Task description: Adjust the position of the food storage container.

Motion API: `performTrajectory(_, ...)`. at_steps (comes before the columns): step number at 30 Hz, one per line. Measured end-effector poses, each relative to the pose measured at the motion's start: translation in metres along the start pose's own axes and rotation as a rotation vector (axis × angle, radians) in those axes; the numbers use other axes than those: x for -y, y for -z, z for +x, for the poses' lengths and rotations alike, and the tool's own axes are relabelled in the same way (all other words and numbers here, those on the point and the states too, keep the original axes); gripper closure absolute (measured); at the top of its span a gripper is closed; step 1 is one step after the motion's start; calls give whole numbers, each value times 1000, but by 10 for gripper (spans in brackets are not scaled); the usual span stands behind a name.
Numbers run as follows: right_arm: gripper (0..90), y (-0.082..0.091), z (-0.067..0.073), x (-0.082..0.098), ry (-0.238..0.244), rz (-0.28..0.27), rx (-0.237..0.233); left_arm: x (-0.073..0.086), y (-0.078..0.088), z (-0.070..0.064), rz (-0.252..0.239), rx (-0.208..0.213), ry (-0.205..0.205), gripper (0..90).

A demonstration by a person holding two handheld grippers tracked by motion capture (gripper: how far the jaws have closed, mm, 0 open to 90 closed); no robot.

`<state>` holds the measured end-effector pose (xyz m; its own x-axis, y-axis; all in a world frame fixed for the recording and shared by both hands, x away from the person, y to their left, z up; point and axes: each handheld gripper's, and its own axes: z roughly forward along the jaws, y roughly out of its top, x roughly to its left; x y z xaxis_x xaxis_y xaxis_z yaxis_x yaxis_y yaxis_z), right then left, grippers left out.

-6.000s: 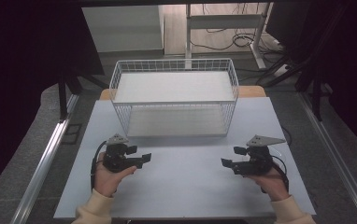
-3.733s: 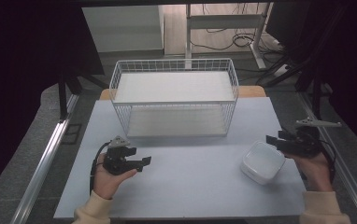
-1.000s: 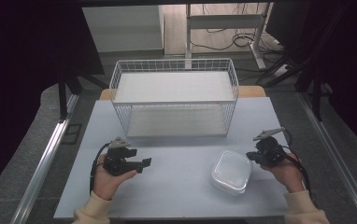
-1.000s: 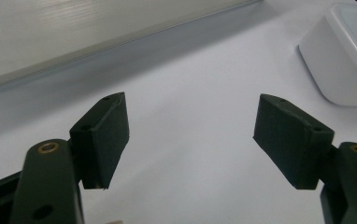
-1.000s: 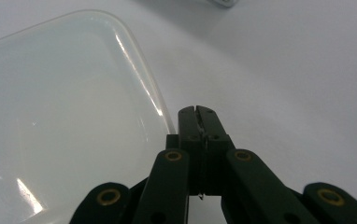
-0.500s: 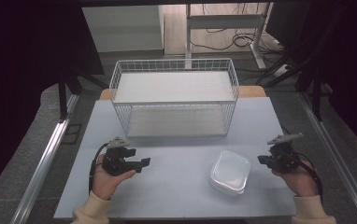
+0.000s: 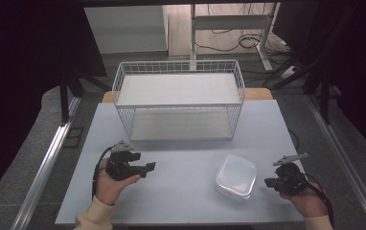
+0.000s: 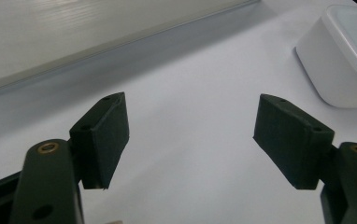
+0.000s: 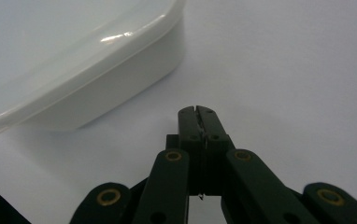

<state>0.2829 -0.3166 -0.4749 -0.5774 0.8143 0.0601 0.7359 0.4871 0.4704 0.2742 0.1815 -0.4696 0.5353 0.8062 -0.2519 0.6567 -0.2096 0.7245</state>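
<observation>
On the pale table, near its front edge, the left gripper sits with its jaws spread wide and nothing between them; in the left gripper view the two black pads stand far apart over bare tabletop, touching nothing. The right gripper is clenched: in the right gripper view its jaw tips are pressed flat together, with nothing caught between them, just off the side wall of the white lidded container.

The left hand comes in from the bottom, palm cupped under its gripper, sleeve cuff at the table's front edge, and the jaws point to the right across the table. The right hand holds its gripper low at the right side of the table, jaws pointing left toward the container, close beside it; whether the tips touch it cannot be told.

That container rests flat on the table, lid on, between the two grippers but much nearer the right one; it shows at the upper right corner of the left gripper view. Behind, well apart from both hands, a white wire basket stands upright at the back of the table. A black cable loops from the left gripper around the wrist.
</observation>
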Motion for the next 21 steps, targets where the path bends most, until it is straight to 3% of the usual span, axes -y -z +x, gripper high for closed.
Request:
performTrajectory(4, 896, -4, 7, -4, 26, -5, -40, 0, 0, 1, 0, -1, 7, 261)
performTrajectory(21, 896, -14, 20, -18, 56, -7, -59, 0, -1, 1, 4, -3, 6, 261)
